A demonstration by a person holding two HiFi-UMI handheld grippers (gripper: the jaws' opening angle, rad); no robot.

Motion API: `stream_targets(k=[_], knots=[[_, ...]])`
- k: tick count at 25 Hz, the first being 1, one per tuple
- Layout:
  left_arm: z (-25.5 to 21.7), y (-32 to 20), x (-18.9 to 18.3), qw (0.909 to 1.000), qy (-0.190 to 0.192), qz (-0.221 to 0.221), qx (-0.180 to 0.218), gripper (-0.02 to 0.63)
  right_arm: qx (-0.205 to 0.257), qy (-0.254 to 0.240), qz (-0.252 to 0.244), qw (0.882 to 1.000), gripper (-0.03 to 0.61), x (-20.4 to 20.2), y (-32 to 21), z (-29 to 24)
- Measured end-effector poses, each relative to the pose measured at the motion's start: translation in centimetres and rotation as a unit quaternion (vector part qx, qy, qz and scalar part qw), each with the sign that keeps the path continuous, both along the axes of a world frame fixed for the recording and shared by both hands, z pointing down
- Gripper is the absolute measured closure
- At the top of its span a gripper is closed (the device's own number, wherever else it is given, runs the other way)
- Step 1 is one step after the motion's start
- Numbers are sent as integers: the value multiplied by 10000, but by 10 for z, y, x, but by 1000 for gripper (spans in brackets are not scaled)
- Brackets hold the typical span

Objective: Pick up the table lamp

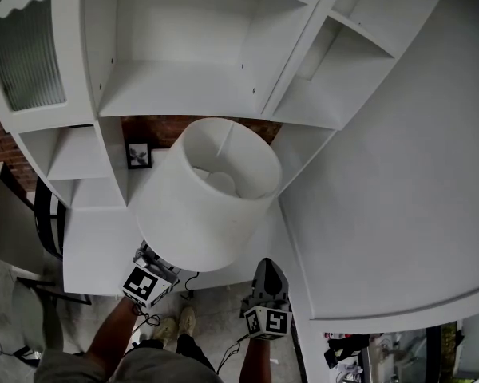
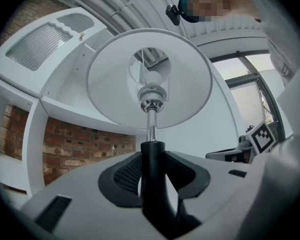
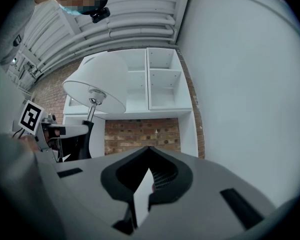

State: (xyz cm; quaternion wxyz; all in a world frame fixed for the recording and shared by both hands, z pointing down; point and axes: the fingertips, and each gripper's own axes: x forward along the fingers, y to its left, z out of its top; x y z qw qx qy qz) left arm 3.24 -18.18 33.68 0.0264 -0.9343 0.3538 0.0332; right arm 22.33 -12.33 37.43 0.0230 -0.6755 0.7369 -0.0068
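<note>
Gripping the white-shaded table lamp [image 1: 211, 194] with the left gripper [image 2: 151, 156], pads pressed on either side of the black stem [image 2: 153, 184] just under the chrome neck [image 2: 150, 126]. Carrying nothing in the right gripper [image 3: 149, 156], closed, off to the side and apart from the lamp. Judged as grasp made and lift in hand; cannot tell whether the base, hidden under the shade, is clear of the white desktop [image 1: 92, 250]. Next, probably: raise straight up, holding the stem upright against the top-heavy shade. Mind the white shelf unit [image 1: 184, 86] close behind, the small framed picture [image 1: 139, 155], and the black cord [image 1: 193, 282] trailing off the edge, likely to tug.
</note>
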Motion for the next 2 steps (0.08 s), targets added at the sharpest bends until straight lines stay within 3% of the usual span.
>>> stream_targets(k=[2], knots=[[-2, -1, 0, 9999, 109, 6, 11, 471, 12, -10, 34, 10000, 557, 1, 0, -1]])
